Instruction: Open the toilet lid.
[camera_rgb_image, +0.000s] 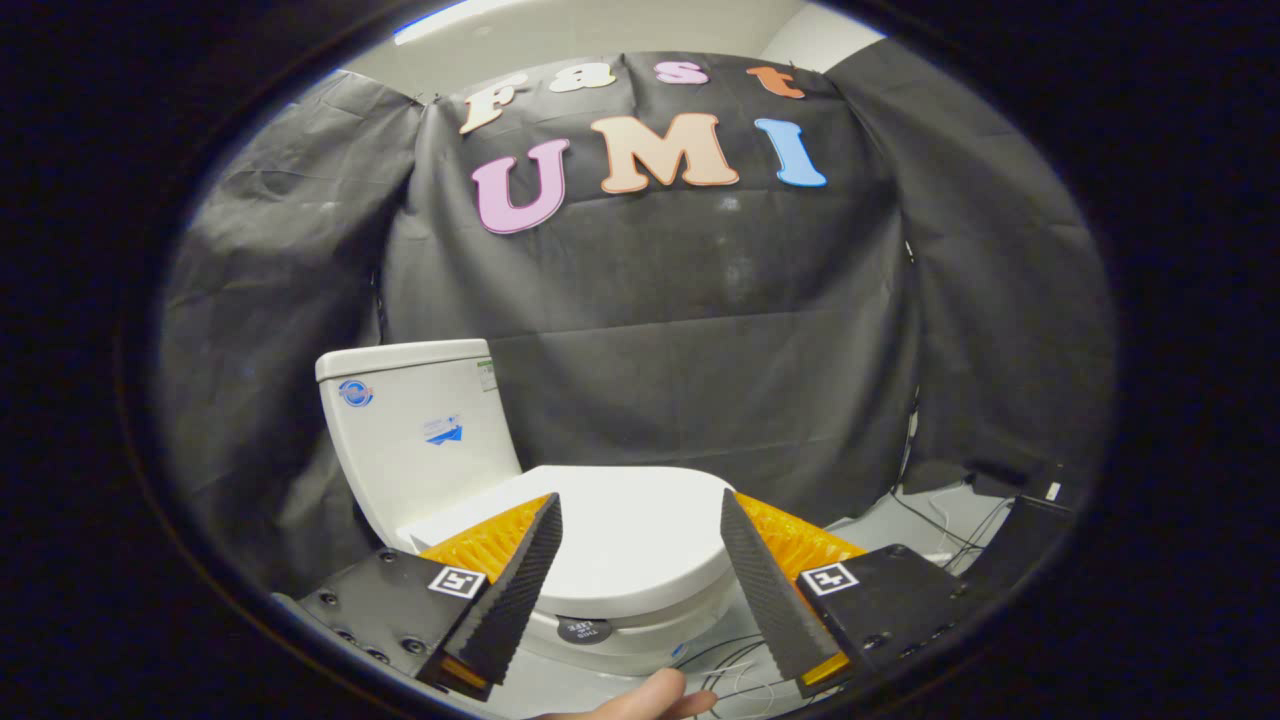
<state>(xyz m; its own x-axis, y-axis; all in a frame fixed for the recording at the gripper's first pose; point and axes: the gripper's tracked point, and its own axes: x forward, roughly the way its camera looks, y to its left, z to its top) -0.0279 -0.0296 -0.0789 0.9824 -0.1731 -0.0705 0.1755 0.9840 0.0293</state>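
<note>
A white toilet stands on the floor with its lid (620, 535) lying flat and closed over the bowl. Its tank (420, 435) rises behind and to the left of the lid, against the black cloth. My gripper (640, 505) hovers above the near side of the lid, open, the lid showing in the wide gap between the two fingertips. Nothing is held. A small round dark sticker (584, 629) sits on the front of the bowl below the lid's edge.
A person's hand (640, 704) shows just below the fingers. Loose cables (940, 520) run over the pale floor to the right of the toilet, near a dark box (1025, 540). Black cloth walls close the booth behind and on both sides.
</note>
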